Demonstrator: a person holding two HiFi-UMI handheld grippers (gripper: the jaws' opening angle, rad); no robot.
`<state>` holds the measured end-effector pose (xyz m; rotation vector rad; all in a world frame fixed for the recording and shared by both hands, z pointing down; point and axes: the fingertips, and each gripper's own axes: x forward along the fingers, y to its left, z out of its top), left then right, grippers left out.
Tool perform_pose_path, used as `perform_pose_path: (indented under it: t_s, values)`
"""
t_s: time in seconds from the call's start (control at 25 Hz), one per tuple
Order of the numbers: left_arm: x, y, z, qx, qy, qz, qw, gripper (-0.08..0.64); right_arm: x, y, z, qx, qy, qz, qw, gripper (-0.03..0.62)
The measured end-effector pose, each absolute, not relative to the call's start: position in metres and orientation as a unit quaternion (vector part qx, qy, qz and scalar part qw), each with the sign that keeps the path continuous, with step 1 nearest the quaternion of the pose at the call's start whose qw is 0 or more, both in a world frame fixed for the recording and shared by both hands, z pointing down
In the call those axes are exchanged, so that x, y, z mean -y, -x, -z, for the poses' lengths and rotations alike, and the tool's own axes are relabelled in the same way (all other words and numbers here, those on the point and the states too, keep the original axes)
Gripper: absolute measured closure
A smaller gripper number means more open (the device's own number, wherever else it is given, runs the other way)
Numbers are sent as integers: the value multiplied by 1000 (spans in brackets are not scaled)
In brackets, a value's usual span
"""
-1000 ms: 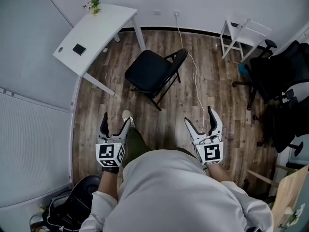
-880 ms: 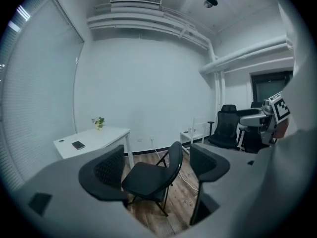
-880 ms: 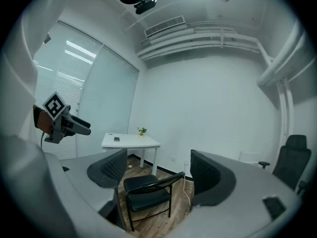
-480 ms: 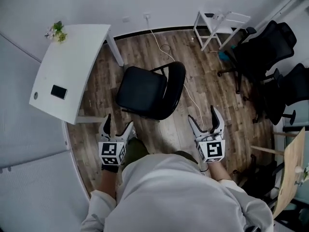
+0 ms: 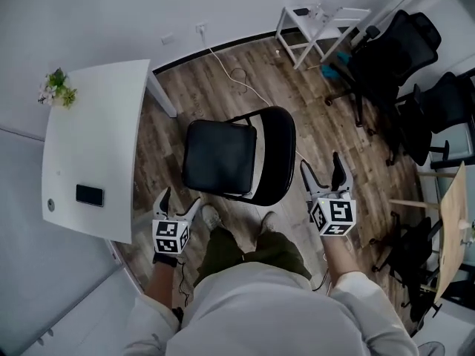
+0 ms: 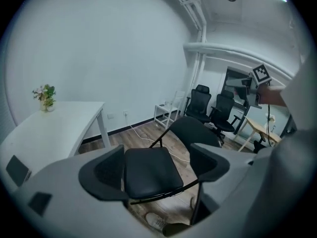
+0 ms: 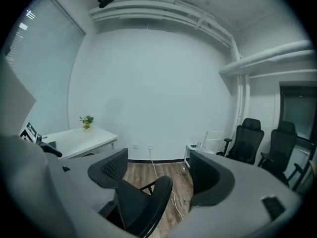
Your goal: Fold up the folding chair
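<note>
A black folding chair (image 5: pixel 234 158) stands unfolded on the wooden floor, seat to the left and backrest to the right in the head view. My left gripper (image 5: pixel 179 200) is open, near the chair's front left corner, holding nothing. My right gripper (image 5: pixel 323 172) is open too, just right of the backrest, apart from it. In the left gripper view the chair's seat (image 6: pixel 150 171) lies between the open jaws, further off. The right gripper view shows the curved backrest (image 7: pixel 148 209) low between its jaws.
A white desk (image 5: pixel 93 147) with a phone (image 5: pixel 90 195) and a small plant (image 5: pixel 56 89) stands left of the chair. A white cable (image 5: pixel 236 76) runs across the floor behind it. Black office chairs (image 5: pixel 401 65) and a white stand (image 5: pixel 319 24) crowd the right. My shoes (image 5: pixel 211 215) are just below the chair.
I have walked up to the chair: it went from far ahead to directly in front of me. Both grippers stayed open and now flank it.
</note>
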<state>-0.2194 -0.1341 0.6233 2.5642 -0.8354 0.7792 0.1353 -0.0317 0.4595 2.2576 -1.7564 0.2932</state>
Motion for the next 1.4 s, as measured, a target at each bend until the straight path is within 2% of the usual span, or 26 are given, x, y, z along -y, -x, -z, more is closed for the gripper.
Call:
perform_pose_path:
  t_s: [0.12, 0.48, 0.76, 0.88, 1.16, 1.28, 1.4]
  values:
    - [158, 218, -666, 288, -890, -301, 185, 144, 54, -155, -484, 595, -781, -133, 136, 190]
    - [212, 226, -834, 275, -828, -384, 300, 144, 115, -217, -614, 555, -770, -281, 144, 190]
    - [246, 241, -960, 271, -772, -415, 397, 144, 159, -245, -690, 530, -755, -352, 158, 190]
    - [259, 239, -1001, 255, -764, -428, 410, 144, 172, -254, -712, 527, -743, -379, 162, 190]
    - [277, 239, -1095, 217, -742, -450, 447, 143, 195, -267, -755, 523, -710, -453, 130, 190]
    - [286, 233, -1121, 201, -741, -433, 472, 143, 202, -267, -767, 522, -700, -471, 126, 190]
    - [291, 225, -1142, 165, -739, -406, 512, 143, 222, -255, -772, 543, -675, -491, 90, 192]
